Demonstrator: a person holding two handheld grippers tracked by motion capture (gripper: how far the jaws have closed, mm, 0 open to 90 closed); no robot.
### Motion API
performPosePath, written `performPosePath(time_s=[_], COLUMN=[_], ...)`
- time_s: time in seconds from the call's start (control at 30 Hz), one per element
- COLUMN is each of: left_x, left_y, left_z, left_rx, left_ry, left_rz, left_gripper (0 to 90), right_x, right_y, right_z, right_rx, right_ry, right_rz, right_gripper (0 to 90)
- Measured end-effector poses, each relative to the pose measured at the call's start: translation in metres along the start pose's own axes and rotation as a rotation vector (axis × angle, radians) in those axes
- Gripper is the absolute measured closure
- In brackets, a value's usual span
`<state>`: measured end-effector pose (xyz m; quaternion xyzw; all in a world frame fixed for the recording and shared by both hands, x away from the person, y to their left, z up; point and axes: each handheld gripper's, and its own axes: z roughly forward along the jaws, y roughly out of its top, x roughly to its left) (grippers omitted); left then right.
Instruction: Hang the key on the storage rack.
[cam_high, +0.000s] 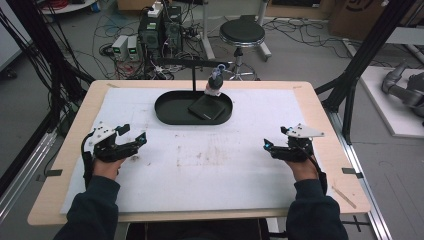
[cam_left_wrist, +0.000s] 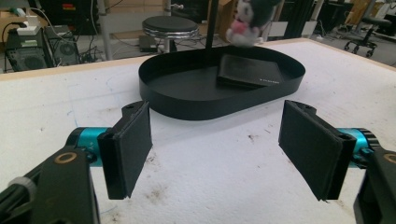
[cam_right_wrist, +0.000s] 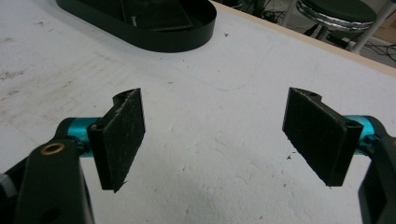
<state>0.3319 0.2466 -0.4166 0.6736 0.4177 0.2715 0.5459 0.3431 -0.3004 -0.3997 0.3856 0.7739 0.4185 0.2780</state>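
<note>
White stained mat (cam_high: 200, 160) on wooden table (cam_high: 320, 115)

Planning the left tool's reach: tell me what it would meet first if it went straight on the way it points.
Judging by its own view, the left tool points over bare white mat at the black tray. It would probably meet the tray's near wall first; the wallet lies farther in. Depth is uncertain.

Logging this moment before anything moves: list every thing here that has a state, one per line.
left gripper: open, holding nothing, above the white mat.
right gripper: open, holding nothing, above the white mat.
black tray: flat on the mat, holds the wallet.
black wallet: closed, lying in the tray.
plush toy: hanging from the stand over the tray.
black stand: upright, rising from the tray.
</note>
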Motion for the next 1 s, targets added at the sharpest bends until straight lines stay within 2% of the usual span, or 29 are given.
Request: performPosePath(time_s=[0.43,1.0], left_x=[0.0002,0.0001], left_y=[-0.0005,-0.0010], left_z=[0.0013,0.0016], left_rx=[0.002,0.008], left_ry=[-0.004,-0.002], left_rz=[0.002,0.003], left_gripper=[25.6,25.5], right_x=[-0.0019,-0.0048], right_y=[-0.0063,-0.0067], right_z=[0.0010,-0.0022], right_rx=[0.028,0.007], right_ry=[-0.013,-0.025], right_rz=[-0.016,-0.009], right_gripper=[21.6,21.5])
